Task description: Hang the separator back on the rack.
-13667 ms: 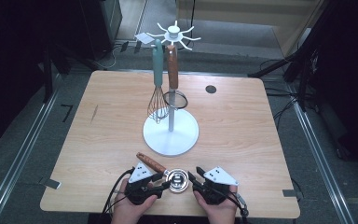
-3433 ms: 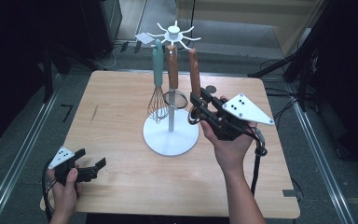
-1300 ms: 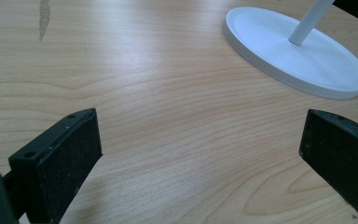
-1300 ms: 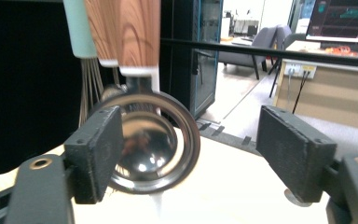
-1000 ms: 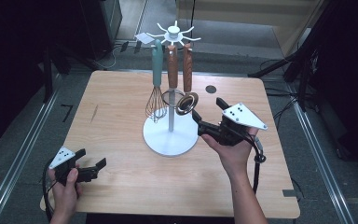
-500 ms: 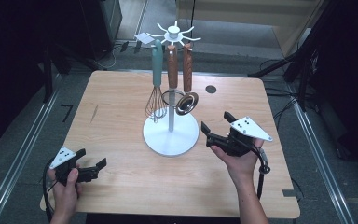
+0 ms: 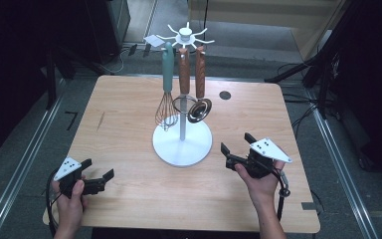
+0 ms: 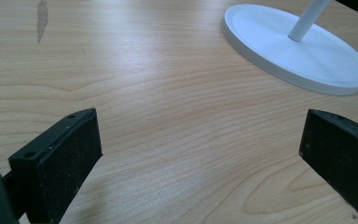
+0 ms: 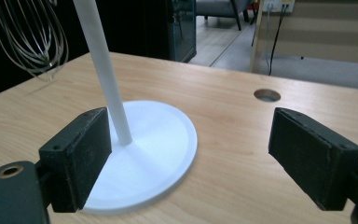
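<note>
A white utensil stand [image 7: 181,144] rises from the middle of the table, with a hook ring [image 7: 185,34] at its top. Three utensils hang from it: a teal-handled whisk [image 7: 166,89], a wooden-handled ring-shaped tool [image 7: 183,74] and a wooden-handled metal scoop [image 7: 199,107]. My right gripper [image 7: 236,143] is open to the right of the stand's base, its jaws pointing at it. In the right gripper view the gripper [image 9: 191,154] is empty, with the pole [image 9: 102,70] and whisk wires [image 9: 28,37] ahead. My left gripper [image 7: 98,170] rests open at the front left, empty [image 8: 200,154].
A round cable hole [image 7: 224,94] lies in the table's far right part. The wooden table [image 7: 119,124] has a dark scuff [image 7: 100,119] on its left side. The stand's base [image 8: 298,51] shows ahead of the left gripper. Dark floor and cables surround the table.
My right gripper has drawn back from the stand toward the front right and dropped lower, still open. The scoop stays hanging on the stand. The left gripper has not moved.
</note>
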{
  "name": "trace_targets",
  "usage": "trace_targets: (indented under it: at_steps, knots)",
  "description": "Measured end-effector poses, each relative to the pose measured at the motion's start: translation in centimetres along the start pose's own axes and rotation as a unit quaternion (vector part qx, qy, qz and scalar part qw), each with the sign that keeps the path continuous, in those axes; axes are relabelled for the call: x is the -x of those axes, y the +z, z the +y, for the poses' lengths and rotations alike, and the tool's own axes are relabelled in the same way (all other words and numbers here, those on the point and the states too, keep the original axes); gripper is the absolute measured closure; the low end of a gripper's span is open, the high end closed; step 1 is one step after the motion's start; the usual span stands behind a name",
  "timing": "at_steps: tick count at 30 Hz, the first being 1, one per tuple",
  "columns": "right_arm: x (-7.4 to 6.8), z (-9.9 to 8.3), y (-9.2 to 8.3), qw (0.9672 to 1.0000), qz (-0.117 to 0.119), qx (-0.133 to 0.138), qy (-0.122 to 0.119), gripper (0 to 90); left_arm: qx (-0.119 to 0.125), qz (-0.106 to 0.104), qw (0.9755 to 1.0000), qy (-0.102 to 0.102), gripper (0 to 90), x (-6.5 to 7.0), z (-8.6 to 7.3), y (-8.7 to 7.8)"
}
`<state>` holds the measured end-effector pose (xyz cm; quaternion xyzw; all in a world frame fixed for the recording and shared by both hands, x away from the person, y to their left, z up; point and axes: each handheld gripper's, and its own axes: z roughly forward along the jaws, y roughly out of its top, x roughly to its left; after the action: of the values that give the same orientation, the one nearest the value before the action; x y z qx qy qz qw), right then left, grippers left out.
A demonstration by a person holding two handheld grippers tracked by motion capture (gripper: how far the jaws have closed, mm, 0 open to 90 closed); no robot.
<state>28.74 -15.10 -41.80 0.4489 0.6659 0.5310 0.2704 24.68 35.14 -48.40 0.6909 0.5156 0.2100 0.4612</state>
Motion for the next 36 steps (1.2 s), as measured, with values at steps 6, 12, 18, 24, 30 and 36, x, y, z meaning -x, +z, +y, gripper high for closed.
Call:
trace_targets:
  at_steps: [6,12,18,24,30,36]
  knots:
    - [0.4,-2.2,0.1,0.9996,-0.011,-0.023,-0.009,13.9,-0.001,0.001,1.0000,0.001,0.0,0.0,0.0,0.0]
    - [1.0,-3.3,-0.4,0.9994,-0.015,-0.030,0.004,14.1,-0.001,0.001,1.0000,0.001,0.0,0.1,0.0,0.0]
    - [1.9,-4.6,-1.0,0.9988,-0.021,-0.044,0.008,14.1,-0.001,0.001,1.0000,0.001,0.0,0.1,0.0,0.0]
    - [3.2,-5.8,-2.0,0.9980,-0.029,-0.054,0.017,14.3,-0.002,0.001,1.0000,0.000,0.0,0.0,0.0,0.0]
    - [3.9,-7.0,-2.8,0.9967,-0.040,-0.063,0.034,14.6,0.000,0.001,1.0000,-0.003,0.0,0.0,0.0,0.0]
    - [4.3,-7.8,-3.5,0.9950,-0.072,-0.069,0.014,14.8,0.002,-0.002,1.0000,-0.006,0.0,0.0,0.0,0.0]
